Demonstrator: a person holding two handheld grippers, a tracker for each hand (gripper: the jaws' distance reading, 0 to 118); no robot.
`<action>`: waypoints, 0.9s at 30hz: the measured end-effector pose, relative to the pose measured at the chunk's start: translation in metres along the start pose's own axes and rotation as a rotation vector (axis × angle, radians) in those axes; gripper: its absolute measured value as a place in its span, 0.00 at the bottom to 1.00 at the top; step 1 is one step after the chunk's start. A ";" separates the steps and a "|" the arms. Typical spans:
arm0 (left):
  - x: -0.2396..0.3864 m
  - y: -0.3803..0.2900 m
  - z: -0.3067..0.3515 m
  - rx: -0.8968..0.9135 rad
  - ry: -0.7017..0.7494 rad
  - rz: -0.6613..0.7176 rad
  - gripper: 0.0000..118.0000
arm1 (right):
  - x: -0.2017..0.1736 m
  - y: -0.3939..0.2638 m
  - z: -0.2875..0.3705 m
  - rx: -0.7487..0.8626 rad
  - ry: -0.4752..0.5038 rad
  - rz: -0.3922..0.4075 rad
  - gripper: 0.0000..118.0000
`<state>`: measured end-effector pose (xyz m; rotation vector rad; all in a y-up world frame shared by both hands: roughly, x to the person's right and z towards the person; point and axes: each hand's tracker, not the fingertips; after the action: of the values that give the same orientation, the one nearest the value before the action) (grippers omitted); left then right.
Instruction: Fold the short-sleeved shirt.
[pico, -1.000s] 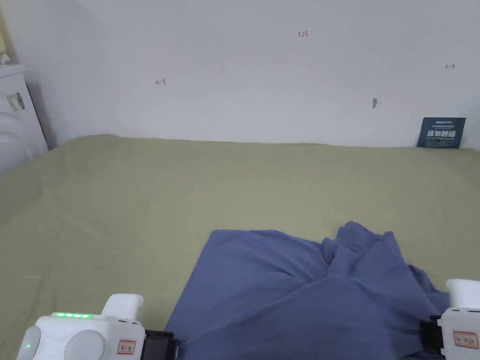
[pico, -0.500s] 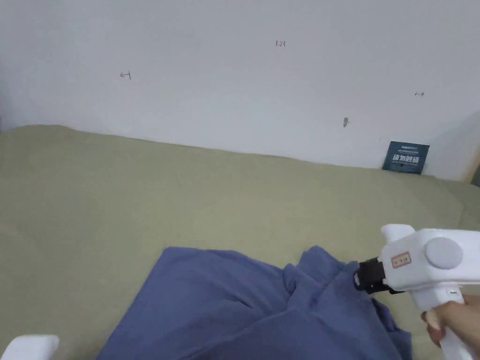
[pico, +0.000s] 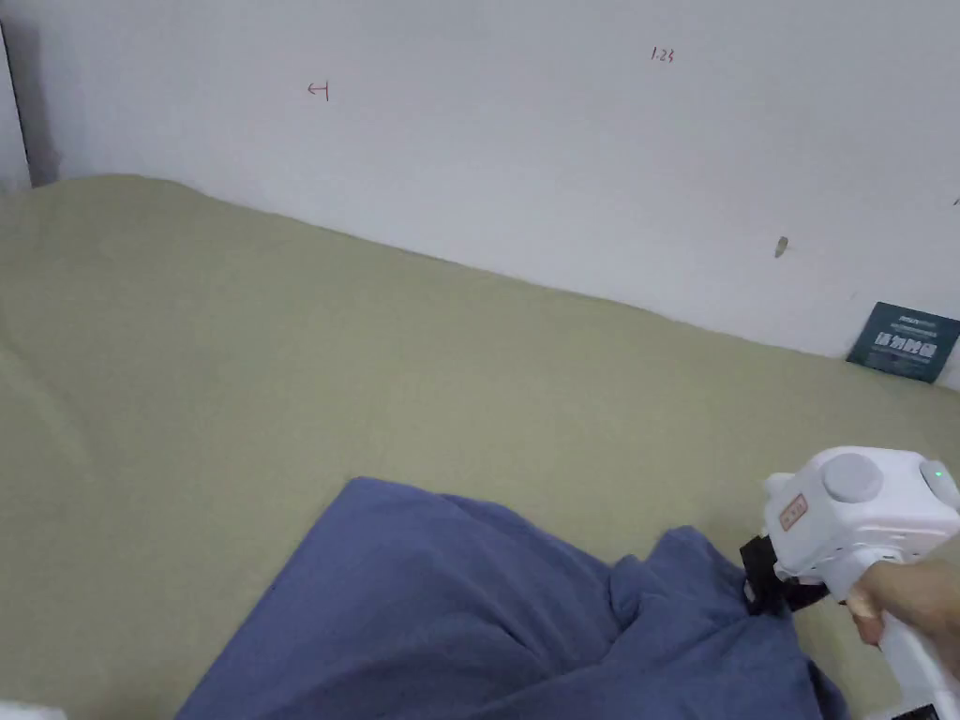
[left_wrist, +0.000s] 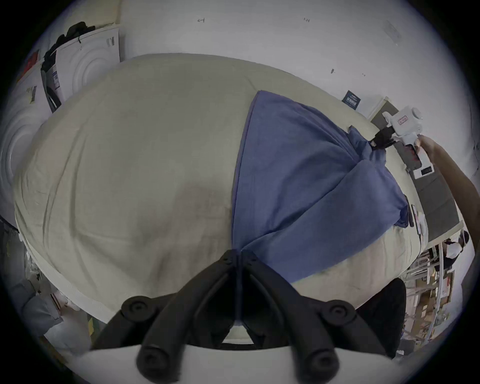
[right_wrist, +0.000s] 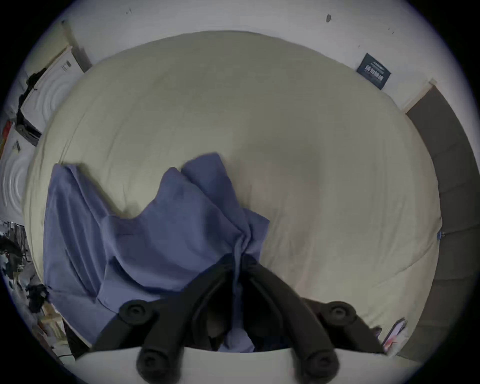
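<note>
Evidently the shirt (pico: 487, 609) is spread on the bed (pico: 281, 375), stretched between two pinches: a corner is clamped by the left gripper (left_wrist: 237, 256), bunched cloth by the right gripper (right_wrist: 239, 259), probably to flatten it for folding.
</note>
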<state>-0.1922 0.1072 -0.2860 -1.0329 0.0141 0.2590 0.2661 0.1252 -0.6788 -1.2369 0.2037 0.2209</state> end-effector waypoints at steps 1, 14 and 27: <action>0.000 0.001 -0.001 0.001 0.005 -0.004 0.03 | 0.000 -0.002 0.005 0.021 0.006 -0.005 0.04; 0.006 0.032 0.037 0.122 -0.041 -0.023 0.03 | 0.009 -0.026 0.090 0.099 0.015 -0.012 0.04; 0.035 0.207 0.100 0.388 -0.013 -0.202 0.03 | 0.031 0.005 0.172 0.364 0.022 -0.098 0.03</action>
<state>-0.2145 0.2997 -0.4142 -0.6406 -0.0499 0.0733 0.3000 0.2920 -0.6377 -0.8850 0.1918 0.0800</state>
